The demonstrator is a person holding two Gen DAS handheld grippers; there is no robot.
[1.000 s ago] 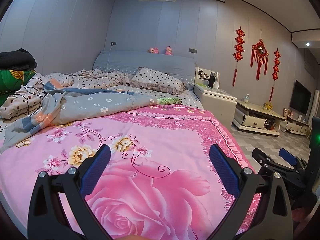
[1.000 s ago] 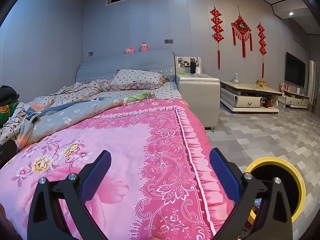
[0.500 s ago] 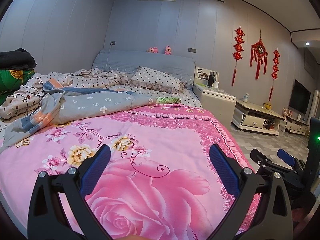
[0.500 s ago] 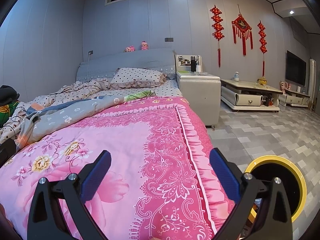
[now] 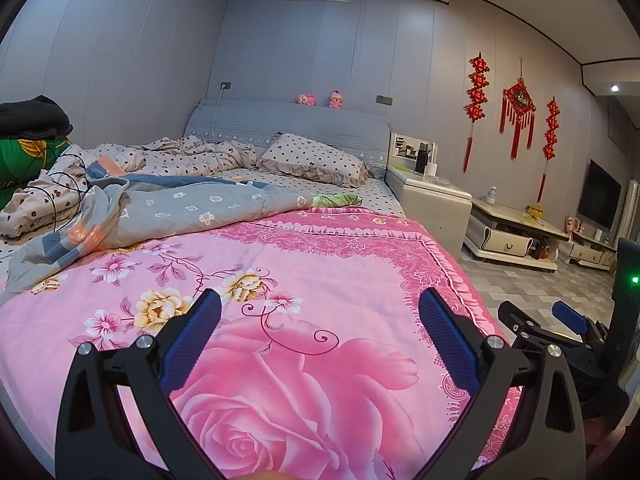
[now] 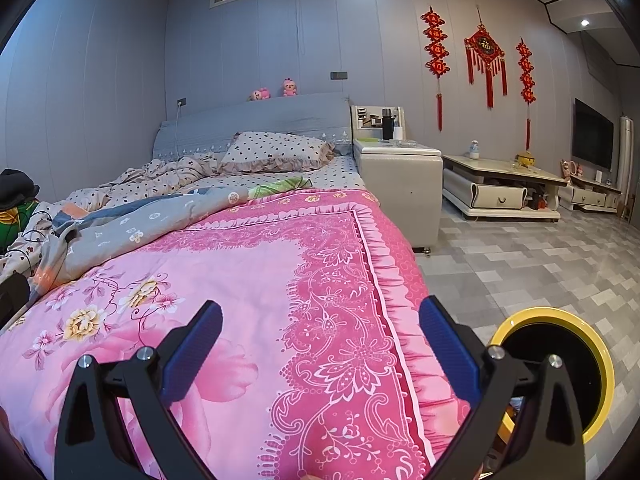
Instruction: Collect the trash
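Both the left gripper (image 5: 320,312) and right gripper (image 6: 321,314) hang with jaws spread wide, empty, over the pink quilt (image 6: 240,280). At the right view's lower right, just beside the right finger, a yellow-rimmed bin (image 6: 600,364) stands on the floor, its inside dark. No trash can be made out.

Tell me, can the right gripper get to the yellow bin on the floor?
Probably yes. The right gripper is open and empty, and the yellow bin sits just to its right on bare floor, nothing between them.
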